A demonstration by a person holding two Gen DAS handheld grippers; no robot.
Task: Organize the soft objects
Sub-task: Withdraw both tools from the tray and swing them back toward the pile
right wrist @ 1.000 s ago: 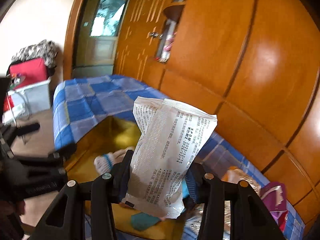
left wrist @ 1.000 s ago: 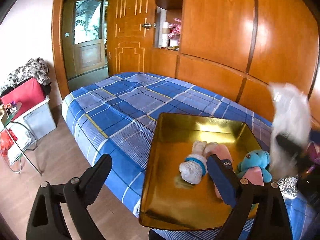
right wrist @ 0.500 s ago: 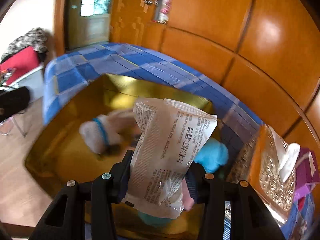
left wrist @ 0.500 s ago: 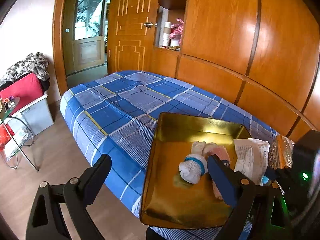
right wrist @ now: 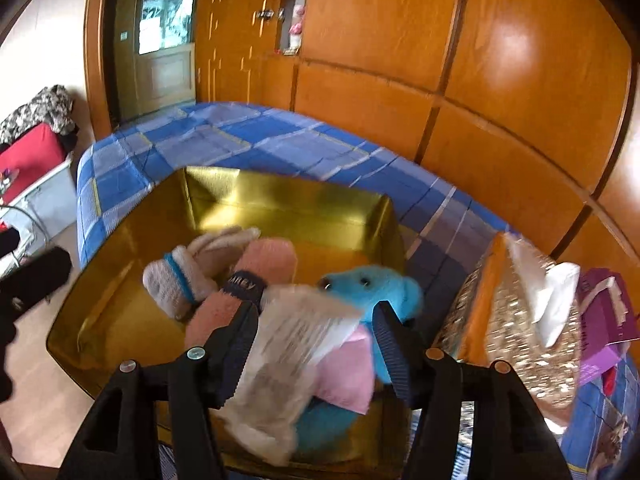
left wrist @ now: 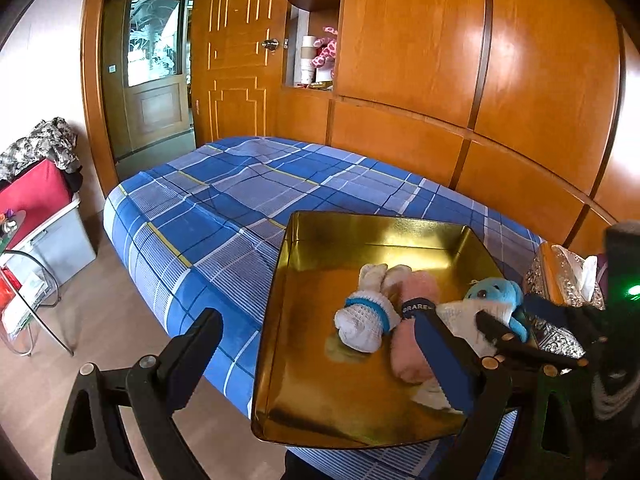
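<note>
a: what is showing in the left wrist view?

b: the left gripper [left wrist: 320, 344] is hovering low at the near edge of the bed [left wrist: 240, 208], and its fingers [left wrist: 192, 352] are standing wide apart with nothing between them. the gold tray [left wrist: 304, 360] is lying on the blue plaid cover. inside the tray a white sock bundle [left wrist: 364, 320] is lying just beside a pink sock bundle [left wrist: 412, 344], and they are touching. a blue plush toy [left wrist: 494, 294] is sitting at the right side of the tray. the right gripper [left wrist: 508, 320] is reaching in from the right, and a white printed packet [left wrist: 460, 314] is lying between its fingers, against the plush toy.

a: and the right wrist view?

b: here the right gripper [right wrist: 316, 332] is pointing down into the gold tray [right wrist: 120, 264]. its fingers [right wrist: 240, 340] are looking spread, and the white printed packet [right wrist: 296, 336] is blurred between them. whether the fingers are pressing on the packet, i cannot tell. the packet is lying over the blue plush toy [right wrist: 376, 284], which is having a pink piece at its front. the white sock bundle [right wrist: 176, 280] and the pink sock bundle [right wrist: 240, 280] are lying at the left of it. to the right of the tray, on the bed [right wrist: 248, 136], a glittery tissue box [right wrist: 516, 328] is standing with a white tissue sticking out, and a purple box [right wrist: 604, 316] is lying just beside it.
</note>
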